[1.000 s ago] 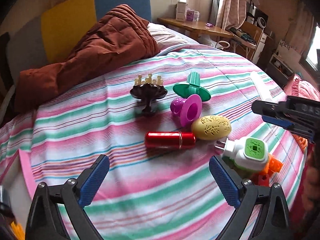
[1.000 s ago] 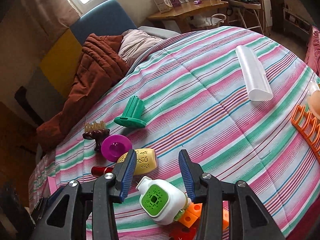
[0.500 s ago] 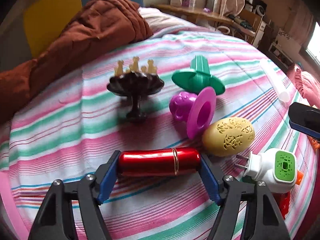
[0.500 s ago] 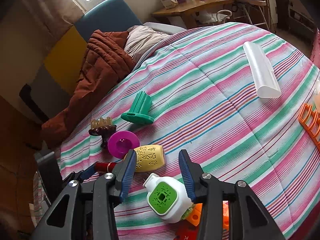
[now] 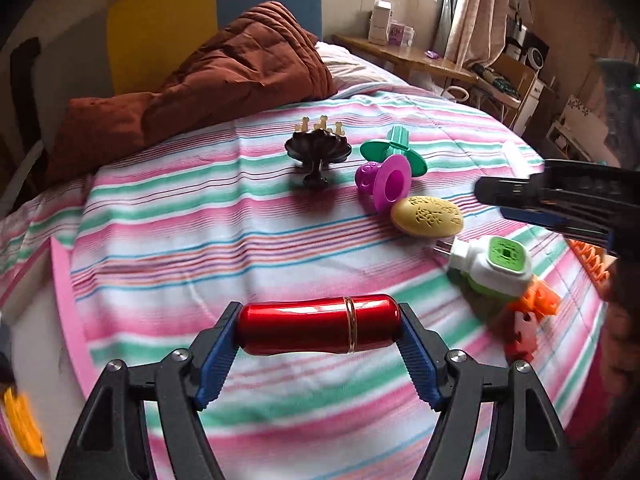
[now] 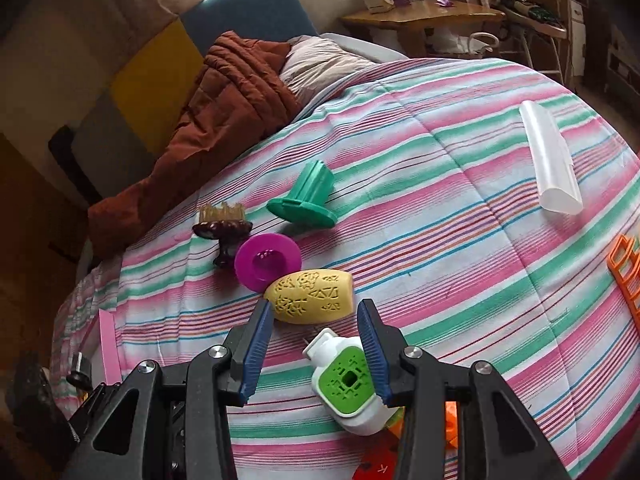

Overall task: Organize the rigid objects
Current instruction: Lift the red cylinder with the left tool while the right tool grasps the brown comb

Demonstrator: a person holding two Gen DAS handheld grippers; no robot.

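Left hand-held gripper (image 5: 319, 332): bottom centre of the left view; blue pads pressed on both ends of the red tube (image 5: 318, 324), clamped lengthwise.
Red tube: glossy, gold ring right of its middle; lying across the frame between the pads; whether lifted off the bed (image 5: 168, 240) or resting on it, cannot tell.
Step in hand: red tube gripped, apparently mid-carry away from the cluster; placing not yet done.
Right hand-held gripper (image 6: 316, 354): bottom centre of the right view; pads narrowly apart, gripping nothing; right pad over the edge of the white plug (image 6: 352, 384), contact unclear.
White plug: green grille face up, lying low centre of the right view, on top of orange and red pieces at the bottom edge.
Yellow egg (image 6: 312, 296): just above the pad tips in the right view, carved pattern, on its side.
Purple cup (image 6: 267, 261): up and left of the egg, touching or nearly so, mouth toward the camera.
Dark stand (image 6: 222, 232): left of the purple cup, upright, pale prongs on top.
Green funnel (image 6: 306, 200): above the purple cup, tipped on its flange.
White sleeve (image 6: 550, 164): upper right, well apart from the cluster.
Brown quilt (image 5: 224, 76): upper left, at the bed's far end.
Next move: probably a free spot for the tube, set down level, pads released only once settled; round body likely to roll on the soft cover.
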